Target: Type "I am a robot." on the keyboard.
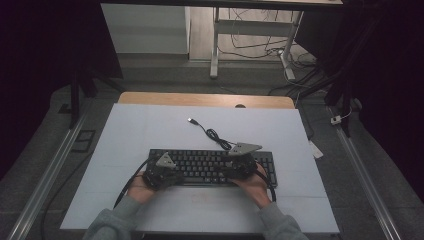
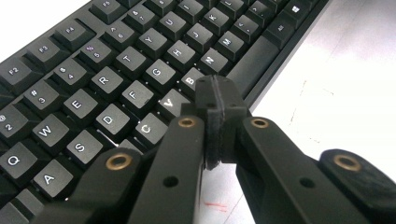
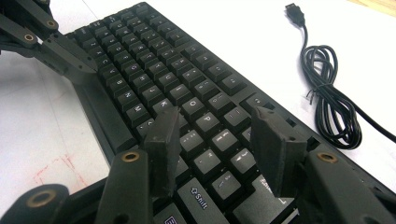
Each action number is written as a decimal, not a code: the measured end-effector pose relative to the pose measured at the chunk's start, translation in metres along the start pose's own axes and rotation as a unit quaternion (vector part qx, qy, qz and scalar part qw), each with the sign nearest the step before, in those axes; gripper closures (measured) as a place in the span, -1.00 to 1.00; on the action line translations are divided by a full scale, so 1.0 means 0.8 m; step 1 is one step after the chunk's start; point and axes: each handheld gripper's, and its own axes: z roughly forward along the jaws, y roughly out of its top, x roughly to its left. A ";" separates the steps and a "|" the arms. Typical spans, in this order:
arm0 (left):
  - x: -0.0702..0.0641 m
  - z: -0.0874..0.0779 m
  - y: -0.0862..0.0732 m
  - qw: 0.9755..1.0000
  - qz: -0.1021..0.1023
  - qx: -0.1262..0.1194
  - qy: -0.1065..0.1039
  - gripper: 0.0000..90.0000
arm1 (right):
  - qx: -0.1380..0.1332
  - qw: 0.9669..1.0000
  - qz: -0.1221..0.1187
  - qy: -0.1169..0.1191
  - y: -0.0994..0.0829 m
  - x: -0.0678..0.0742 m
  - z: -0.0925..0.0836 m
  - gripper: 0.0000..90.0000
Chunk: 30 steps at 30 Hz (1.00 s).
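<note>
A black keyboard (image 1: 212,167) lies on the white sheet, and its coiled black cable (image 1: 216,135) ends in a loose USB plug (image 1: 191,120). My left gripper (image 1: 171,172) is over the keyboard's left half. In the left gripper view its jaws are shut together, holding nothing, with my left gripper (image 2: 217,100) tipped over the V and B keys by the space bar (image 2: 257,58). Whether it touches a key I cannot tell. My right gripper (image 3: 217,135) hangs open above the keys near P and Shift, pads (image 3: 163,140) apart and holding nothing. The cable (image 3: 327,93) lies beyond.
The white sheet (image 1: 150,130) covers a wooden table (image 1: 200,98). Faint red marks (image 3: 60,172) show on the sheet in front of the keyboard. Metal rails (image 1: 50,170) run along both sides, and desk legs with loose cables (image 1: 250,45) stand behind the table.
</note>
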 end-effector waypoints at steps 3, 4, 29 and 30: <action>-0.001 0.002 0.000 1.000 0.001 0.004 0.002 0.98 | 0.001 1.000 -0.002 -0.002 0.000 0.000 0.000 0.17; -0.001 0.003 0.000 1.000 0.001 0.006 0.003 0.98 | 0.002 1.000 -0.001 -0.002 0.000 0.000 -0.001 0.17; 0.003 -0.025 0.000 0.998 -0.026 -0.055 0.023 0.80 | 0.004 1.000 -0.004 -0.005 0.000 0.000 -0.001 0.17; 0.004 -0.027 0.000 0.998 -0.028 -0.059 0.025 0.74 | 0.004 1.000 -0.005 -0.005 0.001 0.000 -0.001 0.17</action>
